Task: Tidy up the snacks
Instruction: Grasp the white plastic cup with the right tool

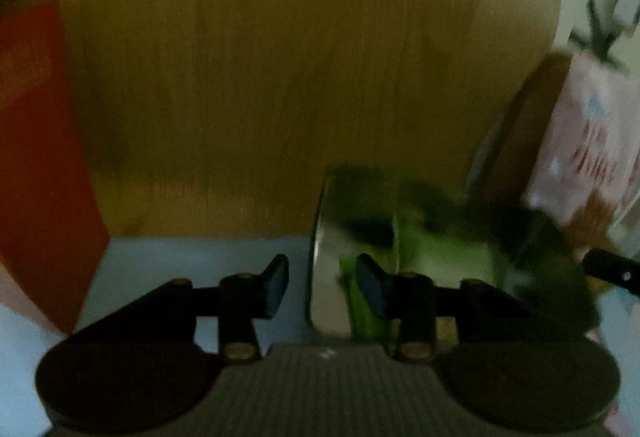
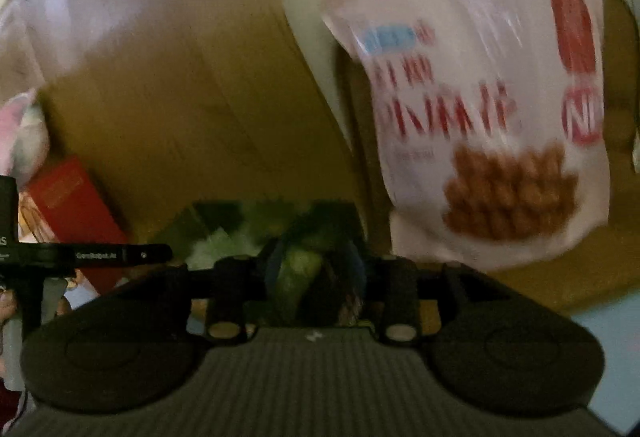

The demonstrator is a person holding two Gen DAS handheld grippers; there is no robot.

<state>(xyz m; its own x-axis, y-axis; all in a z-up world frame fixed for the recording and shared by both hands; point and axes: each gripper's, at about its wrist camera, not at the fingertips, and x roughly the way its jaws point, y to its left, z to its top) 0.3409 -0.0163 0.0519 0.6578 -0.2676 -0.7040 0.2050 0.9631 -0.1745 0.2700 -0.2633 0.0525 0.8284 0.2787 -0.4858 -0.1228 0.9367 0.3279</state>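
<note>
Your left gripper (image 1: 324,285) hangs with its jaws apart and nothing between them, over the blue surface (image 1: 180,261) near its back edge, where the wood panel (image 1: 260,77) rises. Your right gripper (image 2: 316,269) has the green bag (image 2: 296,269) between its fingers, but the blur hides whether the pads press on it, so treat that grip as unproven. The green bag lies at the back edge, just to the right of your left fingers, with the white bag (image 2: 480,117) propped behind it further right and the red box (image 1: 40,177) standing well apart toward the left side. The step looks like settling the green bag into the row, so slow both hands first; the pictures smear with speed. Keep the right fingers on the bag's middle, not on a loose corner, since foil will likely slip and crumple. Use the left gripper as a stop on the bag's near side, and keep it from nudging the red box. Watch the white bag: it leans and may topple onto the green one.
</note>
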